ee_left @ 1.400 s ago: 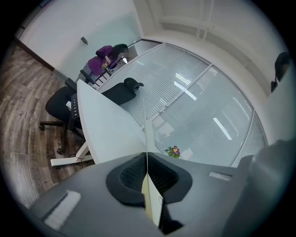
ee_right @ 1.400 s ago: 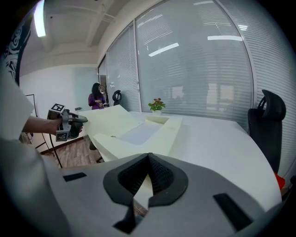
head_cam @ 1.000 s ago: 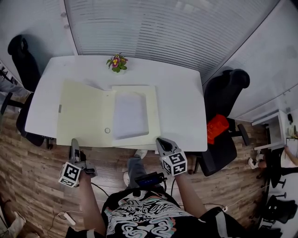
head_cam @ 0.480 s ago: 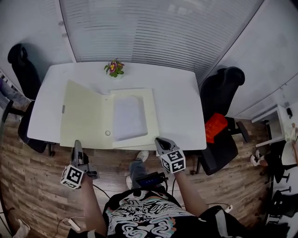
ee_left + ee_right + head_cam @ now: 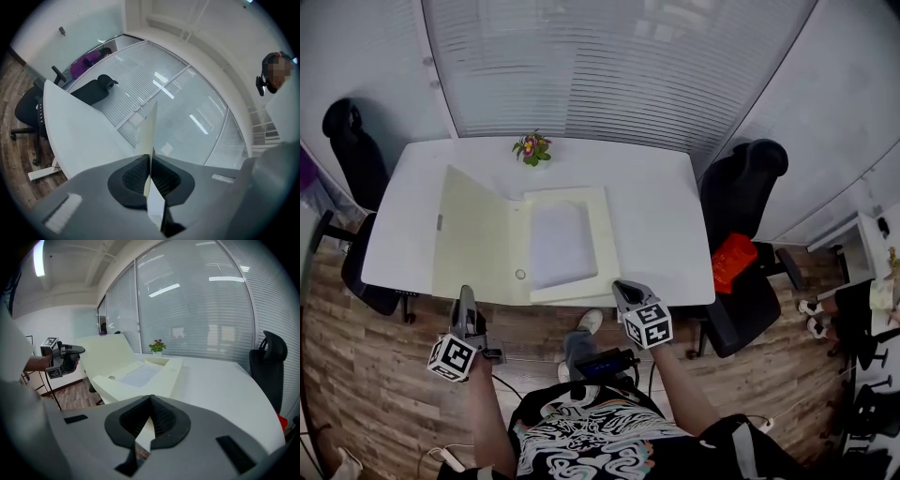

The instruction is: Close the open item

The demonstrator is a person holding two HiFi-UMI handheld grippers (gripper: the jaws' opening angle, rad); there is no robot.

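Observation:
A cream box file lies open on the white table, with white paper in its tray. Its left cover stands partly raised. My left gripper is shut on the cover's near edge; in the left gripper view the thin cover runs edge-on between the closed jaws of the left gripper. My right gripper hangs at the table's front edge by the file's near right corner, shut and empty. The right gripper view shows the file, its lifted cover and the left gripper.
A small potted flower stands at the table's far edge. One black office chair with a red object beside it is at the right, another chair at the left. Glass walls with blinds run behind the table.
The left gripper has risen with the cover's edge, and the cover has tilted up from nearly flat. The right gripper has stayed where it was.

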